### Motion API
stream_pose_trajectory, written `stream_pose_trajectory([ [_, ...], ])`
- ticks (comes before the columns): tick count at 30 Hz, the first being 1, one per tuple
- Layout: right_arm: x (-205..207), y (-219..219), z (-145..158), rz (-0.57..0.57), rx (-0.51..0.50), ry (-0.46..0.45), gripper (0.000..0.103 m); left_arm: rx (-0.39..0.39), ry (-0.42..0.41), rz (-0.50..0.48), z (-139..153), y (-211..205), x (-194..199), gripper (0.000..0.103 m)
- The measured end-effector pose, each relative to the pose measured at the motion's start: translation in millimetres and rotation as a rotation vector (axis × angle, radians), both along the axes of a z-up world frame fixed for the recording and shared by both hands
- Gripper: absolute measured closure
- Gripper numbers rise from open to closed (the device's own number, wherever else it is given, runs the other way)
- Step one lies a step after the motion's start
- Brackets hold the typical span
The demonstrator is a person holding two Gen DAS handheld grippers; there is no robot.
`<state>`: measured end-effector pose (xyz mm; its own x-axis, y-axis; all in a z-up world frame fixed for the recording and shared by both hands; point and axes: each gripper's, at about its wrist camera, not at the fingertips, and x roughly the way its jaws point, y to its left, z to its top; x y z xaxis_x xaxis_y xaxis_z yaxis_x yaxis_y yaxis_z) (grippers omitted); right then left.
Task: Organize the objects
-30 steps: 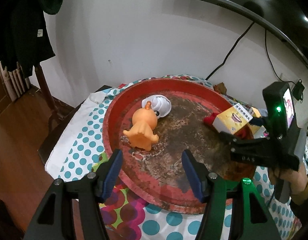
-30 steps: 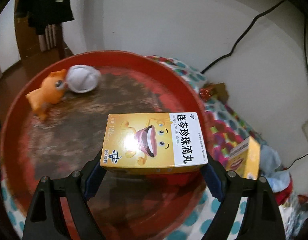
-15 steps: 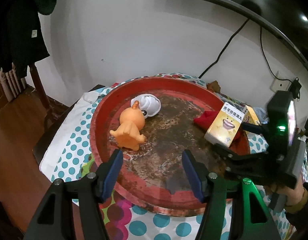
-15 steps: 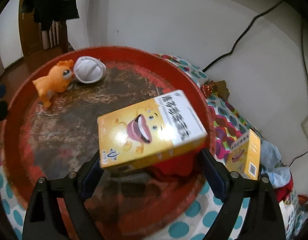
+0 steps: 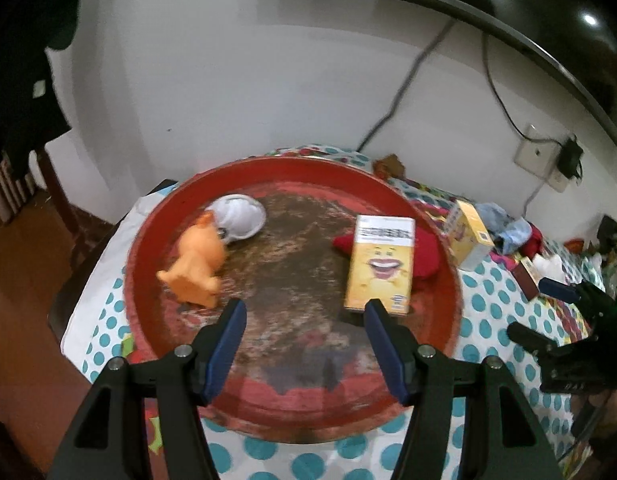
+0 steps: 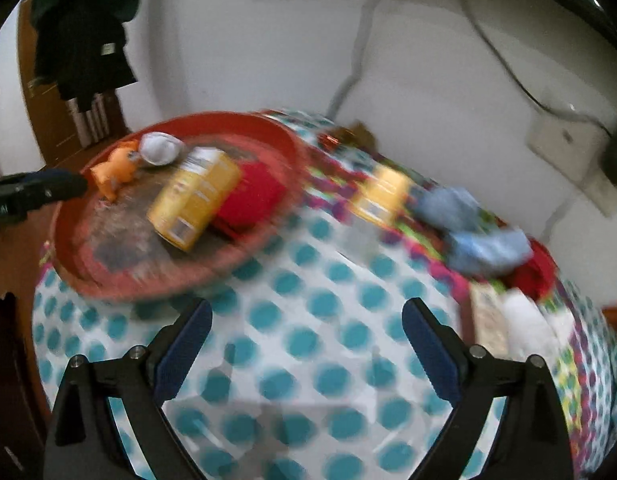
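**A:** What is lying in front of the left gripper (image 5: 304,344), going from its left side to its right?

**B:** Its jaws are standing wide apart and holding nothing. They are hovering over the near rim of a round red tray (image 5: 448,248). Ahead and to the left, an orange toy duck (image 5: 196,264) is lying inside the tray, touching a white shell-shaped item (image 5: 240,216) just beyond it. Ahead and to the right, a yellow box with a smiling mouth (image 5: 380,264) is resting in the tray, propped on a red cloth piece (image 5: 426,256).

**B:** Farther right, outside the tray, a second yellow box (image 5: 468,236) is sitting on the dotted tablecloth (image 5: 488,300), with a blue cloth (image 5: 504,224) just beyond it.

**A:** And the right gripper (image 6: 304,344)?

**B:** It is also gaping open and empty, with only tablecloth between its fingers. The tray is lying ahead to its left. The second yellow box is ahead, slightly right of centre, well apart from the fingertips, and the blue cloth is farther right. This view is blurred.

**A:** How far along is the organizing looking?

**B:** Judging by the layout, four items are sitting in the tray already. The second box, the blue cloth and some small things at the far right, too blurred to name, are waiting outside it.
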<state>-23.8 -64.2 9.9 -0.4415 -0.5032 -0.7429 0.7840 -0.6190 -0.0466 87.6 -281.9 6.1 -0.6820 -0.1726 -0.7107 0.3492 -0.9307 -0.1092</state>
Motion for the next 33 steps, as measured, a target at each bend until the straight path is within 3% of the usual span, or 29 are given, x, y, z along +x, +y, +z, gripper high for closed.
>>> stream_pose_trajectory([
  [2,-16,19,-7,-0.05,-0.002,-0.038,0.013,-0.002,0.002,-0.038,1,14,-7,0.04],
  [4,-30,33,-15,-0.086,0.004,-0.068,0.023,-0.004,0.004,-0.07,2,27,-13,0.04],
  [9,-54,49,-30,-0.135,0.018,-0.1,0.032,-0.002,0.0,-0.169,4,63,-39,0.04],
  [17,-82,46,-46,-0.168,0.021,-0.098,0.036,-0.05,-0.029,-0.321,1,118,-88,0.039],
  [22,-95,35,-44,-0.15,0.016,-0.099,0.044,-0.056,-0.068,-0.342,-11,135,-115,0.039],
  [26,-104,42,-42,-0.12,-0.021,-0.103,0.043,-0.061,-0.077,-0.353,-15,143,-129,0.039],
  [33,-118,31,-42,-0.056,-0.002,-0.103,0.045,-0.05,-0.09,-0.36,-19,151,-151,0.039],
])
